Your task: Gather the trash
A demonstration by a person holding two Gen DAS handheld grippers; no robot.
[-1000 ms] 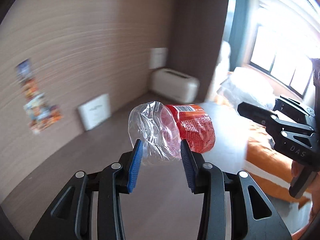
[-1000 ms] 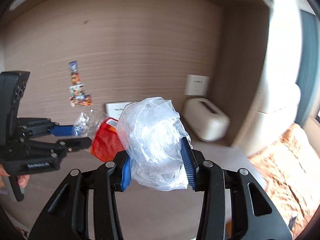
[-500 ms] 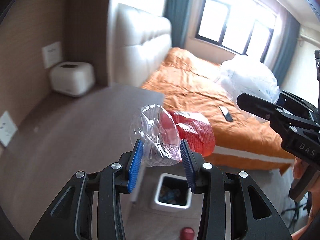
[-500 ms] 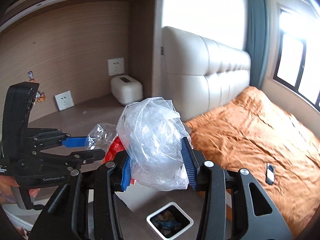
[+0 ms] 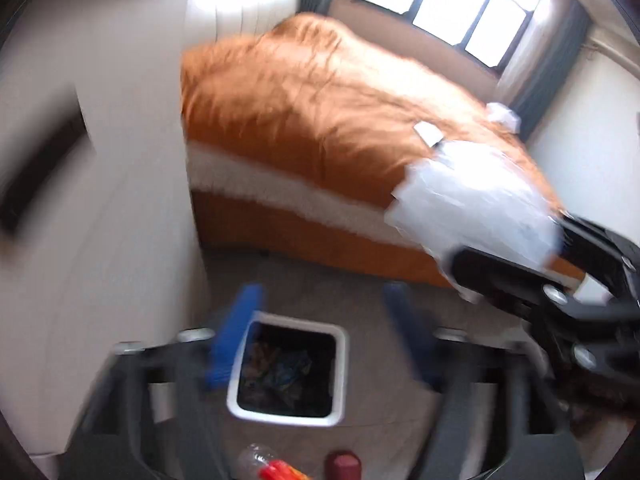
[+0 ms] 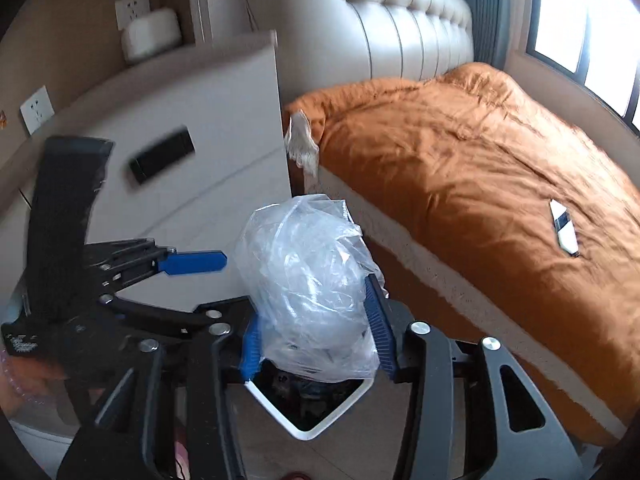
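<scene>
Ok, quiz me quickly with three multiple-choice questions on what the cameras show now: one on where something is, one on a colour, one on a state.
1. The trash bin stands:
A. on a shelf
B. on the floor beside the bed
C. on a chair

2. The bed's cover is:
A. blue
B. orange
C. green

3. The right gripper is:
A. open and empty
B. shut on a clear plastic bag
C. shut on a can

Answers:
1 B: bare floor shows around the bin, with the bed's side just behind it.
2 B: the cover is orange in both views.
3 B: both blue pads press the crumpled bag, which hangs over the bin.
</scene>
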